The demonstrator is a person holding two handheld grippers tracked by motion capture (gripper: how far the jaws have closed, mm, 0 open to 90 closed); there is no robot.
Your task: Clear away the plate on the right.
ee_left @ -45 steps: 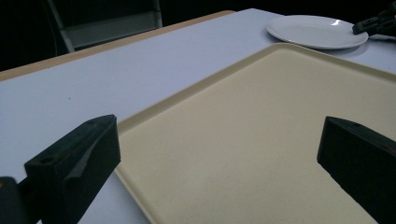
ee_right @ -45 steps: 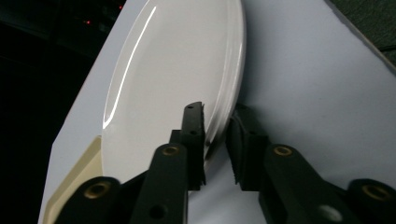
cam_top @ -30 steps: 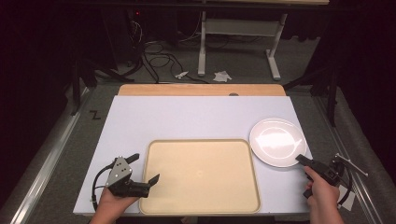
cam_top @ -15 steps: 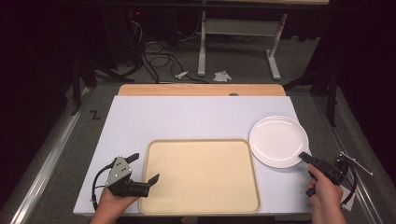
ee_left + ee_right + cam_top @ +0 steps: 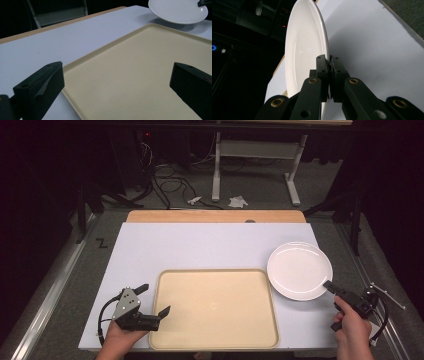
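At the right edge of the white desk (image 5: 210, 245), the right tongs (image 5: 329, 285) pinch only the near rim of the white plate (image 5: 299, 269), so it could slip and drop short of the tray (image 5: 214, 307), by which the left tongs (image 5: 165, 310) wait, spread wide.

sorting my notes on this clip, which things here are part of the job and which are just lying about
In the job:
- round white plate, rim clamped in the right hand-held gripper
- beige rectangular plastic tray, left hand-held gripper open at its edge

Lying about:
- crumpled white scraps on the floor
- black cables
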